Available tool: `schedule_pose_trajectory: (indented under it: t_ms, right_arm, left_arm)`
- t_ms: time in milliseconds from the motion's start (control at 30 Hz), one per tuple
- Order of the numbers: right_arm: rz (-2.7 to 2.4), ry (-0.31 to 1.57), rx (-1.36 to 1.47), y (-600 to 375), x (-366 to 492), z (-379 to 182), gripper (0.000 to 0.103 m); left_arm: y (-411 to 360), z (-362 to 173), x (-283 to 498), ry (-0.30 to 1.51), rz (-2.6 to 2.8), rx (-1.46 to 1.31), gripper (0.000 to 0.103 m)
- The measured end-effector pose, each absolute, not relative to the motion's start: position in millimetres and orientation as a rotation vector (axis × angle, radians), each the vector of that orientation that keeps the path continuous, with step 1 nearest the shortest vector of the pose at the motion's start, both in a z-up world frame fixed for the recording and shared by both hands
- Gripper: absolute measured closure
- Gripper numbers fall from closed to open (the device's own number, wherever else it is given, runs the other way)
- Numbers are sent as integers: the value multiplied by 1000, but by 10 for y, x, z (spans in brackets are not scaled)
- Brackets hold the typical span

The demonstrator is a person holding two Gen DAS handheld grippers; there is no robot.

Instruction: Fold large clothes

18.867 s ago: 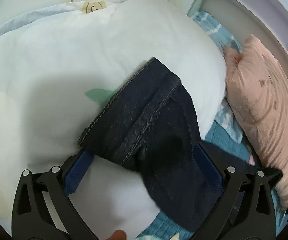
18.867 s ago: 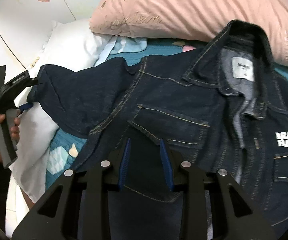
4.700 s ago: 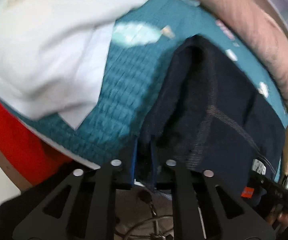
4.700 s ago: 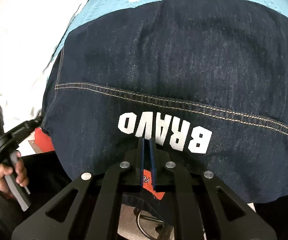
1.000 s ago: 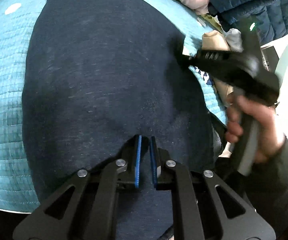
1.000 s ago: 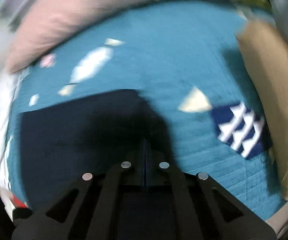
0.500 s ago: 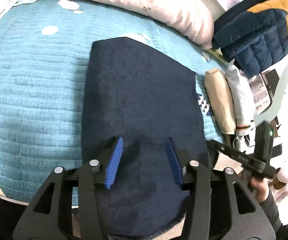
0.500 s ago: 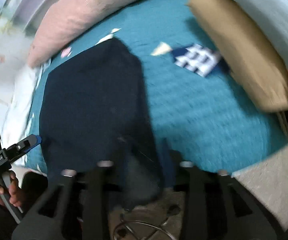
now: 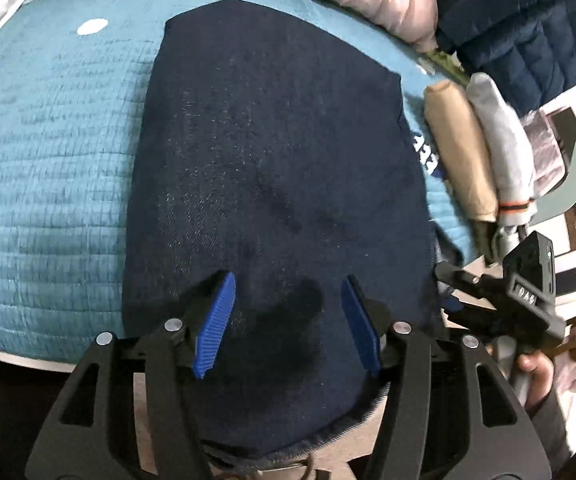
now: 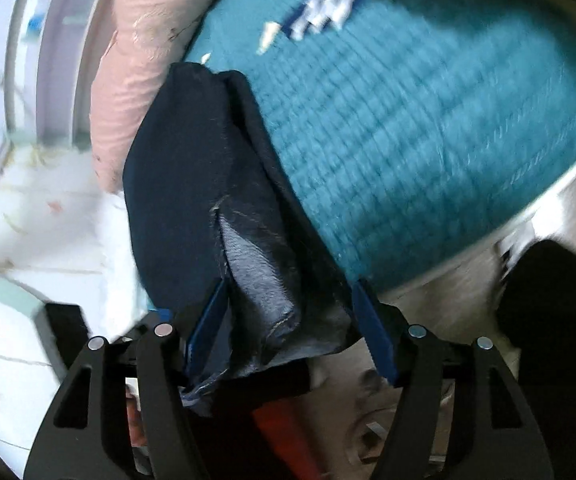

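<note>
While folded denim jacket (image 9: 272, 184) lies flat, teal quilt (image 9: 48, 160) bears it.

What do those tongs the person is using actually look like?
Each tongs is a black plastic frame with cut-out slots and silver rivets, tipped by two ribbed blue pads. The other tongs carries a black box lettered "DAS". A dark sleeve shows.

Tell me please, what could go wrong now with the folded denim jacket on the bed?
The folded denim jacket hangs over the edge of the teal bedspread nearest the person, so it may slide off. At its right side, loose layers gape between the open right gripper's pads; the fold may fall open. The left gripper, also open, holds nothing.
</note>
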State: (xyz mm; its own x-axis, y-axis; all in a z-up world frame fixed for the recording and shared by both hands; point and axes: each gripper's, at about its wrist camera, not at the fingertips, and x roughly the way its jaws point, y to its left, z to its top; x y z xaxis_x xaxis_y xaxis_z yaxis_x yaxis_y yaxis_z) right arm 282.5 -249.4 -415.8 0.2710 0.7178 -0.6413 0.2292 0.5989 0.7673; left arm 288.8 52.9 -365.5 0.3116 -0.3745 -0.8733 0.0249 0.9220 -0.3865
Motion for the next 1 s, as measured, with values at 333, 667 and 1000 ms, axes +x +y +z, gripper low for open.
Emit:
schedule_pose_trajectory:
  t_ms: [333, 667, 1000]
  right_arm:
    - [469, 1287, 1108, -2541, 2824, -4295, 37]
    - [424, 1282, 1044, -2494, 2819, -4250, 36]
    - [459, 1309, 1117, -2521, 2822, -4477, 32]
  left_arm:
    - [457, -3592, 2827, 1228, -334, -335, 43]
    - [-278, -3697, 2846, 1275, -534, -322, 43]
    - [-523, -4017, 2980, 1368, -468, -197, 43]
